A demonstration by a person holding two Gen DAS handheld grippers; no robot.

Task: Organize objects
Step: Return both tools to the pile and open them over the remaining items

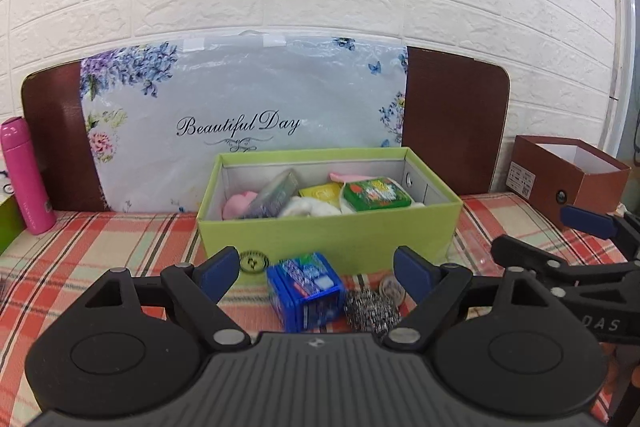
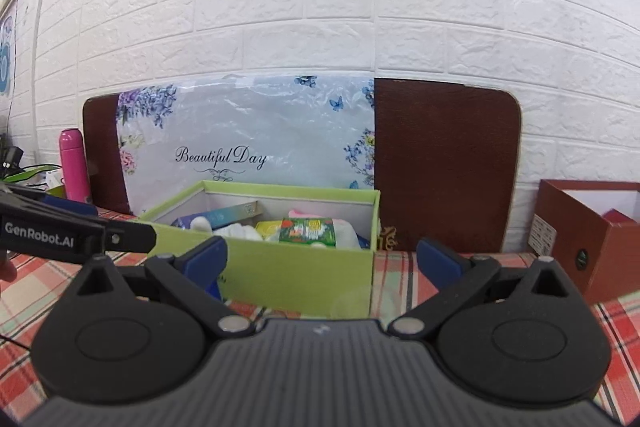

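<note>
I am holding my left claw [image 1: 316, 273] with its blue tips wide apart, and nothing is sitting between them. My right claw [image 2: 322, 261] is gaping wide too, and it is gripping nothing. Just past the left claw, a little blue box [image 1: 306, 289] is lying on the checked cloth [image 1: 100, 239], with a shiny metal scrubber [image 1: 372, 309] touching its right side. A small round badge [image 1: 253, 261] and a clear round lid [image 1: 390, 287] are resting close by, all just in front of the green box [image 1: 328, 231]. The green box is standing near the back edge of the table and is already holding soap packs and soft white things. A brown box [image 1: 588, 183] is waiting at the back right corner, and a pink bottle [image 1: 26, 175] is standing at the back left.

I think I am between picks right now. Next I am probably reaching for the blue box, so my left claw needs to go down around it and squeeze, without bumping the scrubber.
</note>
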